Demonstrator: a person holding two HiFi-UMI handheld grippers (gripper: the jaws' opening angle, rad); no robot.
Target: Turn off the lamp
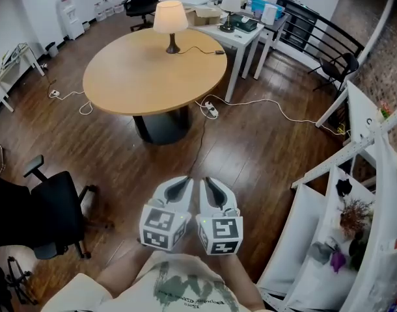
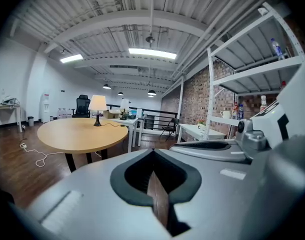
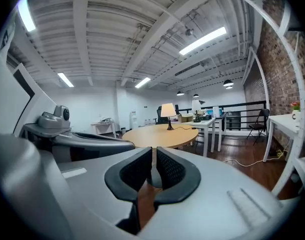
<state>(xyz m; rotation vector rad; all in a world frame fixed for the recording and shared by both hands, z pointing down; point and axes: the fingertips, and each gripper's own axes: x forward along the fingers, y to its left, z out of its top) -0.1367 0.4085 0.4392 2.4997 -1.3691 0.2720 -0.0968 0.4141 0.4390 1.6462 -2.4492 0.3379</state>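
Lamp [image 1: 170, 21]: lit, upright at the round counter's [image 1: 140, 77] far edge, well apart from both claws.
Left claw [image 1: 185, 181]: closed, empty.
Right claw [image 1: 209, 181]: closed, empty, just beside the left.

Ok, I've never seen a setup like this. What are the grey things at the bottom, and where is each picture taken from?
There is no robot here. A person holds a pair of grey two-jaw tongs in each hand. The head view comes from a camera on the person's head, looking steeply down. It shows the left tongs and right tongs side by side above the dark wooden floor. The other two pictures come from cameras riding on each pair of tongs, looking along its jaws. Both pairs are closed and hold nothing. Ahead stands a round light wooden table. On its far side is a small table lamp with a cream shade, which is glowing, so it is not yet switched off.
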